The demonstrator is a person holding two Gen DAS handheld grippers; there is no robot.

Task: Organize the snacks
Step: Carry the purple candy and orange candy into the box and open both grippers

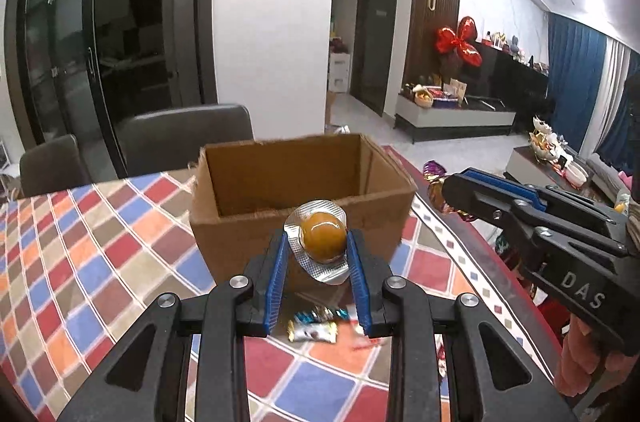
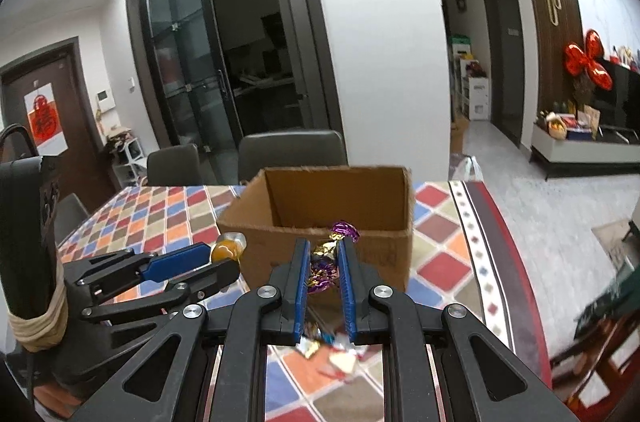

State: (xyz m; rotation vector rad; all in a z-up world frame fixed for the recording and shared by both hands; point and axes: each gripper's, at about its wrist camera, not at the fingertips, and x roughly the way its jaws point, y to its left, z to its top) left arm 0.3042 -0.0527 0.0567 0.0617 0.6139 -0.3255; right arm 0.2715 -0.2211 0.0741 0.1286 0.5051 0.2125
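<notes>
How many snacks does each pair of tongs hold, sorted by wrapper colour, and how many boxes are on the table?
Orange snack in silver foil, in the left tongs: 1
Purple-and-gold wrapped candy, in the right tongs: 1
Cardboard box: 1
Total: 3

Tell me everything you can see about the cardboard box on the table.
The cardboard box is plain brown corrugated card, rectangular and open at the top, its top edges rough as if the flaps were cut away. It stands upright on the checked tablecloth, near the table's right edge. What shows of its inside is bare; the bottom is hidden. Neither gripper touches it.
</notes>
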